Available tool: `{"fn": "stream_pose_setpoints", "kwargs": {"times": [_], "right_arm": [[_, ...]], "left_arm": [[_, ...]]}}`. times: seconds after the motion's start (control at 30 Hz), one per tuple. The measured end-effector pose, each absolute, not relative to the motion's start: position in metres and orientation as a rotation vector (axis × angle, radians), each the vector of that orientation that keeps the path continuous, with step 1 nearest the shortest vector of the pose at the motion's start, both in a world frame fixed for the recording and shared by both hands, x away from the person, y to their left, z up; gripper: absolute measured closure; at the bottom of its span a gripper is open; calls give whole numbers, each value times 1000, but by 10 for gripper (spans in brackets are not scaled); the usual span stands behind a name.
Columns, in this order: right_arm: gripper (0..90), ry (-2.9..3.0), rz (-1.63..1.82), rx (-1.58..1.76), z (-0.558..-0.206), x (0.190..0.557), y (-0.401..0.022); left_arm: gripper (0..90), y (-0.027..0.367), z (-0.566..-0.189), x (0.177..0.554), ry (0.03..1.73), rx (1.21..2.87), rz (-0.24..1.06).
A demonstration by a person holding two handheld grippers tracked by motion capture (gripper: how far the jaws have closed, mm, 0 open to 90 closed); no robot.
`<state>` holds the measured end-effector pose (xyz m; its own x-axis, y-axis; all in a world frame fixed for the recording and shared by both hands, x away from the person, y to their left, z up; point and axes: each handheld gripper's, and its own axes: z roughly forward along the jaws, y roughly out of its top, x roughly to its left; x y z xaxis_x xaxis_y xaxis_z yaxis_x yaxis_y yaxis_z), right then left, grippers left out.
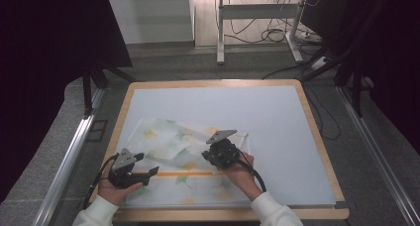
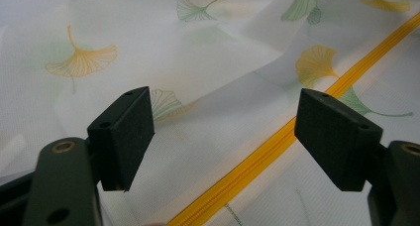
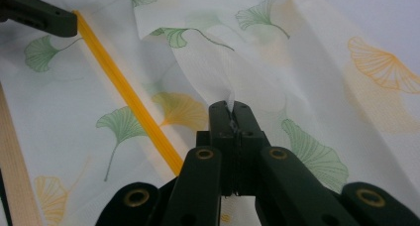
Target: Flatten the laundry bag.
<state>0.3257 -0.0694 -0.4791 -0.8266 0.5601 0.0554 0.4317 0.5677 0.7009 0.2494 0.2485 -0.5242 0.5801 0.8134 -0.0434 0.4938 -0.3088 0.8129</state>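
A thin white cloth bag [image 1: 173, 156] printed with green and orange ginkgo leaves lies on the pale mat, with an orange zipper [image 1: 183, 174] running across it. My right gripper [image 3: 231, 109] is shut on a fold of the cloth [image 3: 218, 82], which it holds pulled up off the table; in the high view this gripper [image 1: 218, 154] sits over the bag's right part. My left gripper [image 2: 223, 132] stands open just above the cloth, the orange zipper [image 2: 257, 159] passing between its jaws without touching them. In the high view the left gripper [image 1: 143, 174] is at the bag's left edge.
The bag lies on a pale blue mat [image 1: 277, 122] on a wood-rimmed table [image 1: 317, 137]. Beyond the table stand a white desk frame [image 1: 257, 28] and cables [image 1: 277, 35] on the floor. Dark curtains flank both sides.
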Motion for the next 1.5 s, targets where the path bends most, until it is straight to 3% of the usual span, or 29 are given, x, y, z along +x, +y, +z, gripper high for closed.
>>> {"fn": "stream_pose_setpoints", "kwargs": {"times": [0.8, 1.5], "right_arm": [[888, 2528, 1169, 938, -465, 354, -89], [888, 2454, 1167, 1102, -480, 396, -102]], "left_arm": [[225, 247, -526, 250, 1038, 1995, 477], [225, 246, -527, 250, 1034, 2004, 469]]}}
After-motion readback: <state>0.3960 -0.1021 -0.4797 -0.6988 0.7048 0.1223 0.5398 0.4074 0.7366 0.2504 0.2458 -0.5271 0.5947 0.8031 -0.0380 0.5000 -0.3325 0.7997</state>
